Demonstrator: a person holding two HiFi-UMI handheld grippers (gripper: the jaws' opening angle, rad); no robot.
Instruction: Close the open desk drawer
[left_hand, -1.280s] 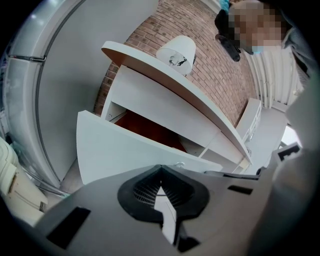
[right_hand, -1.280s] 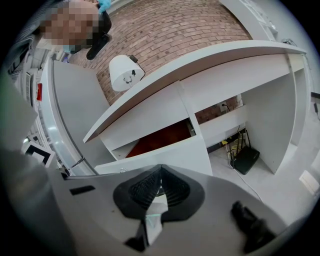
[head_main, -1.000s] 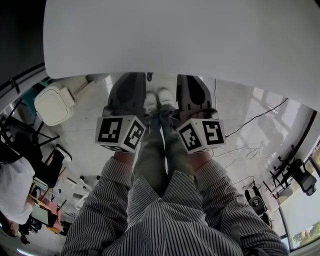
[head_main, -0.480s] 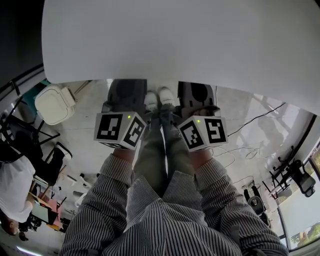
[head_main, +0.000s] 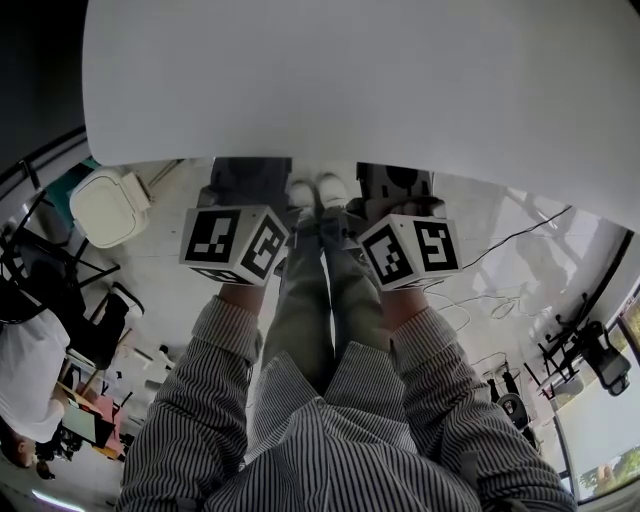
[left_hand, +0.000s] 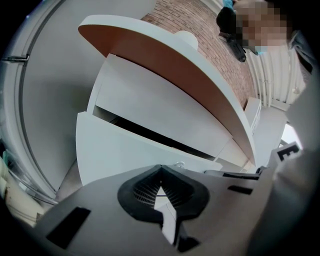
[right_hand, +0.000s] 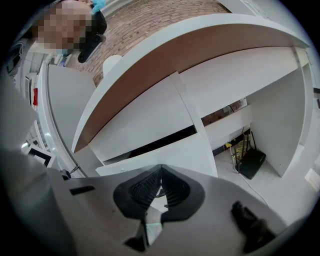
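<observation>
A white desk (head_main: 350, 90) fills the top of the head view. Below its edge both marker cubes show, the left cube (head_main: 232, 245) and the right cube (head_main: 410, 250); the jaws themselves are hidden under the desktop there. In the left gripper view, the lower white drawer front (left_hand: 120, 147) stands out from the drawer above, with a dark gap (left_hand: 150, 134) between them. My left gripper (left_hand: 160, 169) is shut and empty, close to that front. The right gripper (right_hand: 161, 169) is also shut and empty, facing the same drawer front (right_hand: 185, 150).
A small lock (left_hand: 178, 164) sits on the drawer front. A black router with cables (right_hand: 251, 162) lies on the floor in the desk's knee space. A white stool (head_main: 108, 208) and a black chair (head_main: 40, 270) stand at the left. My shoes (head_main: 318, 192) are below the desk edge.
Both grippers have moved forward under the desk edge; less of each gripper body shows below the desktop than a second ago.
</observation>
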